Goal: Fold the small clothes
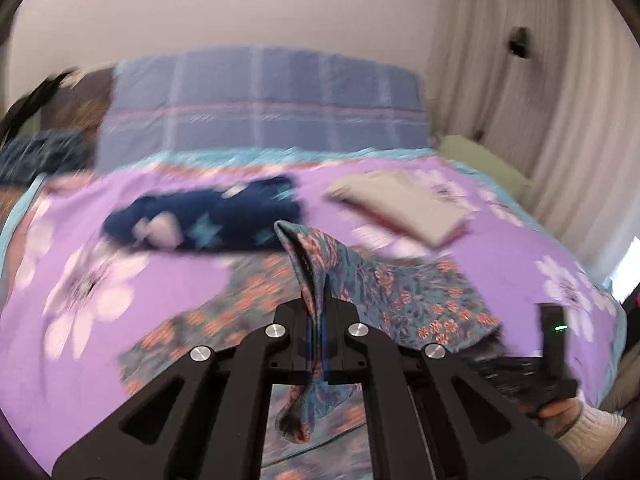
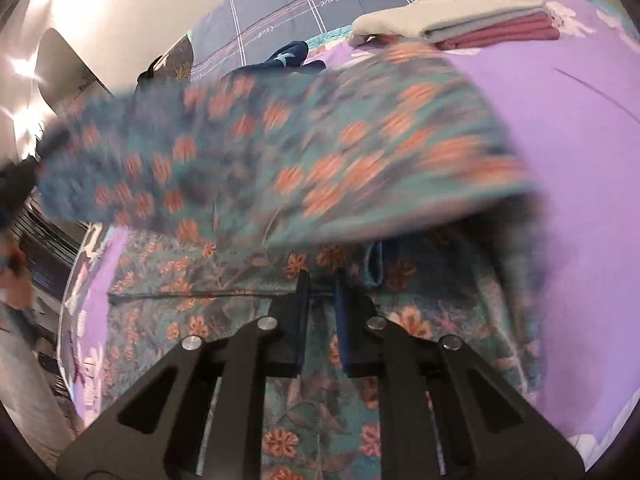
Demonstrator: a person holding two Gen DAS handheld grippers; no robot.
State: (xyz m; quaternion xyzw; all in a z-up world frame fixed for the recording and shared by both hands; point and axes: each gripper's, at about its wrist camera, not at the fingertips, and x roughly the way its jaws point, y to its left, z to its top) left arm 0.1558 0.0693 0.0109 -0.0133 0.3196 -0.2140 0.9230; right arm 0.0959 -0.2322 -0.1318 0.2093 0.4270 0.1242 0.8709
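Observation:
A teal floral garment [image 1: 416,292] with orange flowers lies on the purple bedspread [image 1: 120,248]. My left gripper [image 1: 319,280] is shut on a fold of it and holds that edge lifted. In the right wrist view the same garment [image 2: 280,152] spreads wide, its upper part raised and blurred. My right gripper [image 2: 322,276] sits low over the garment with a narrow gap between its jaws; the cloth lies under it, and I cannot tell whether any is pinched. The right gripper also shows in the left wrist view [image 1: 554,344], at the garment's right edge.
A dark blue star-print garment [image 1: 208,220] lies crumpled in the middle of the bed. A stack of folded clothes [image 1: 404,204], beige on pink, sits at the far right [image 2: 472,20]. A blue checked pillow [image 1: 260,100] stands at the head. Curtains [image 1: 540,100] hang on the right.

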